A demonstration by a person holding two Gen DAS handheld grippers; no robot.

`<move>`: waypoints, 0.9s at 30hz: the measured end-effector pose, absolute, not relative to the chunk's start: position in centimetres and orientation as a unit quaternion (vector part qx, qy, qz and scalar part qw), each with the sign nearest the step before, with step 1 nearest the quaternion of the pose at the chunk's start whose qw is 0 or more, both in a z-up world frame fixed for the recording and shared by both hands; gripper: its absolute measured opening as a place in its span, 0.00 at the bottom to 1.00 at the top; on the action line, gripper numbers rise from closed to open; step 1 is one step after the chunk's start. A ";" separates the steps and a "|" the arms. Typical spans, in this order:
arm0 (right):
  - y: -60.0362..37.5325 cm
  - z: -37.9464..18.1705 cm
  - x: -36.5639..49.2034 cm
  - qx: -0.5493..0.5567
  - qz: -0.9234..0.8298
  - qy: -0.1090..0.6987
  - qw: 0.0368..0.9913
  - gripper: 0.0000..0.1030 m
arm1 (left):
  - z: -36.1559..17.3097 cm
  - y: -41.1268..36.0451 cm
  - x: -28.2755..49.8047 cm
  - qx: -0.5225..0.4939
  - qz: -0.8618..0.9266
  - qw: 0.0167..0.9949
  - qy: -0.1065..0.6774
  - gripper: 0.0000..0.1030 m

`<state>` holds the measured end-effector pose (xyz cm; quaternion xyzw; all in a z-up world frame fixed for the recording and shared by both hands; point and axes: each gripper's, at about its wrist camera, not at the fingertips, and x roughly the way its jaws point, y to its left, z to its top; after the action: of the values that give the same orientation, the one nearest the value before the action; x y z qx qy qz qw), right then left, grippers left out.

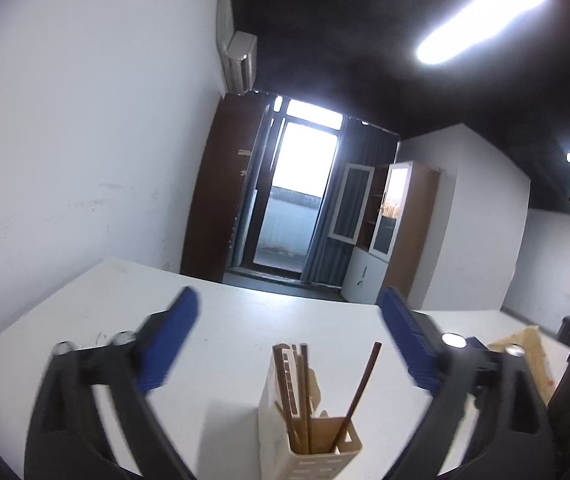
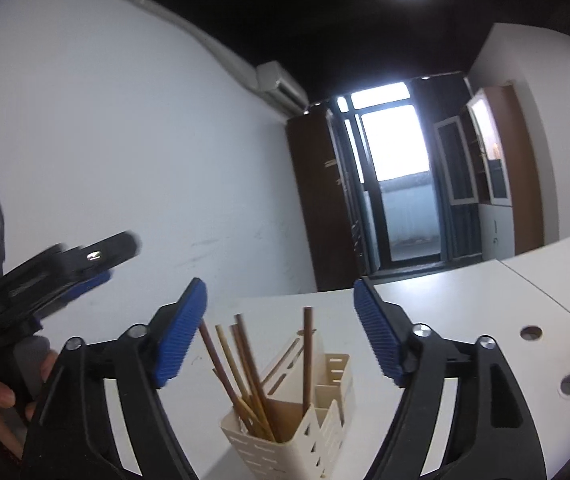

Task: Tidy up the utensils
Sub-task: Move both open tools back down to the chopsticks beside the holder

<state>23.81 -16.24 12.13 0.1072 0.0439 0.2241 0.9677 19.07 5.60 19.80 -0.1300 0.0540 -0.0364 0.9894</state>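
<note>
Both grippers frame the same cream holder from close in, and neither one grips anything. Seen from the left wrist, the left gripper (image 1: pixel 289 344) has its 2 blue-padded fingers (image 1: pixel 173 344) spread wide, with the utensil holder (image 1: pixel 313 436) standing on the table between and below them, untouched. Seen from the right wrist, the right gripper (image 2: pixel 281 332) is likewise parted, its pads (image 2: pixel 183 330) clear of the sticks on either side. My reading is that both tools stand open because their loads are already dropped into the caddy, so nothing is left to hold.

From the right wrist view the left gripper also shows at the left edge, blurred, with a person's hand (image 2: pixel 1 396) wrapped round its handle (only fingers are visible).

Inside the holder stand the chopsticks (image 2: pixel 245 376), several thin brown and tan sticks leaning at different angles, fanned out rather than parallel; 1 darker stick stands nearly upright apart from the rest. The holder is a tall, slotted plastic caddy with stepped compartments, and the sticks sit in its front, lowest section. It rests upright on the white table (image 1: pixel 245 320), near the edge closest to the cameras.

Beyond the table are a cabinet with open glass doors (image 1: pixel 381 216) and a bright doorway.
</note>
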 end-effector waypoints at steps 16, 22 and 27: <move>-13.1 -1.6 25.4 0.031 0.200 0.304 0.931 0.86 | -2.2 5.5 22.6 -0.139 -0.024 0.903 0.406 0.94; -10.5 -5.7 26.5 -0.021 0.230 0.365 0.902 0.56 | -4.0 4.4 23.7 -0.085 0.004 0.902 0.422 0.88; -8.5 -7.7 26.5 -0.053 0.235 0.389 0.889 0.29 | -4.4 2.8 24.0 -0.045 -0.010 0.898 0.438 0.86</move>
<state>26.45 -8.47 -7.74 -0.0534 0.3890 0.2353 0.8891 23.96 2.85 -4.40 -0.0449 0.4379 -0.0105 0.8978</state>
